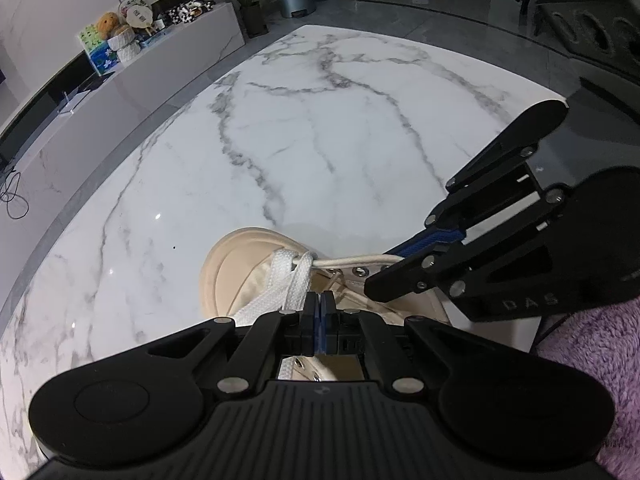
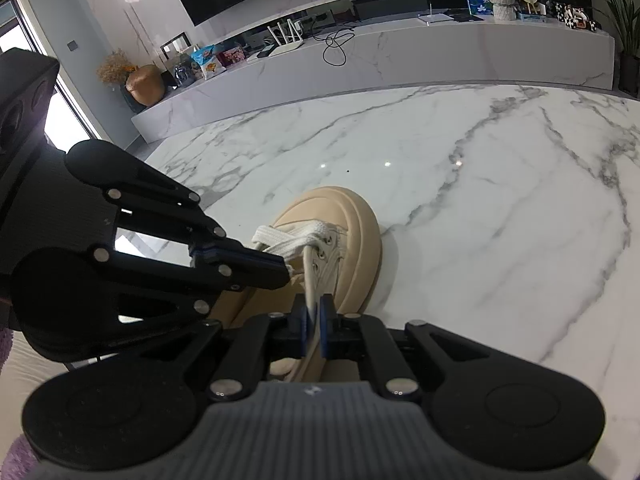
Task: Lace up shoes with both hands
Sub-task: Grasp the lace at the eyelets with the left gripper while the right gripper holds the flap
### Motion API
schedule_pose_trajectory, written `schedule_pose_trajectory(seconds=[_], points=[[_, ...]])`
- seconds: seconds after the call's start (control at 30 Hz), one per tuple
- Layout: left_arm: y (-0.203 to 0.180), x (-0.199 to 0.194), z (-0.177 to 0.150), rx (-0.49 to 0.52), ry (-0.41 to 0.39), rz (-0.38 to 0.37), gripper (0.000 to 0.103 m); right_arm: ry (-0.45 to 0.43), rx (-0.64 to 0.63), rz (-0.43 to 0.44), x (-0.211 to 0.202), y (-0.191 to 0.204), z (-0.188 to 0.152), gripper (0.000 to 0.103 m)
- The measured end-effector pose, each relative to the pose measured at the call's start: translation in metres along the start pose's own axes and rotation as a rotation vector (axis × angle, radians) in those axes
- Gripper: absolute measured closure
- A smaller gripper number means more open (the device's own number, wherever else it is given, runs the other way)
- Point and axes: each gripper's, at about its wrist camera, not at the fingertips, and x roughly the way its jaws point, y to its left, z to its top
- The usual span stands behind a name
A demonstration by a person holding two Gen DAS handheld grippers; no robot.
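The shoe (image 2: 344, 240), a beige sneaker, lies on the marble table (image 2: 500, 200), toe pointing away from both grippers. The left gripper (image 1: 319, 308) is closed on one white lace (image 1: 276, 284) near the toe; the right gripper (image 2: 314, 312) is clamped on the other lace end. Only the lowest eyelets look threaded, so I judge most lacing remains. The letters "DAS" are on the right gripper's body.

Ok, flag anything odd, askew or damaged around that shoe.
Nothing stands out. The beige shoe sits flat on the marble table, and only its front eyelets are threaded, which fits the lacing job. The left gripper and right gripper each pinch a strand of the white lace. No damage or spill shows.
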Motion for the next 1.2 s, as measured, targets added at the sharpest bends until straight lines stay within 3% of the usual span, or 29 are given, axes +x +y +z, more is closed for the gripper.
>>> schedule_pose_trajectory(seconds=[0.8, 1.07, 1.2], points=[[0.001, -0.009, 0.0, -0.049, -0.082, -0.04, 0.103, 0.003, -0.045, 0.001, 0.001, 0.004, 0.001, 0.094], [0.005, -0.011, 0.0, -0.082, -0.11, -0.058, 0.103, -0.033, -0.172, -0.002, -0.028, 0.003, 0.022, 0.09], [0.006, -0.011, -0.001, -0.093, -0.115, -0.059, 0.103, 0.01, -0.357, -0.07, -0.02, 0.008, 0.033, 0.09]])
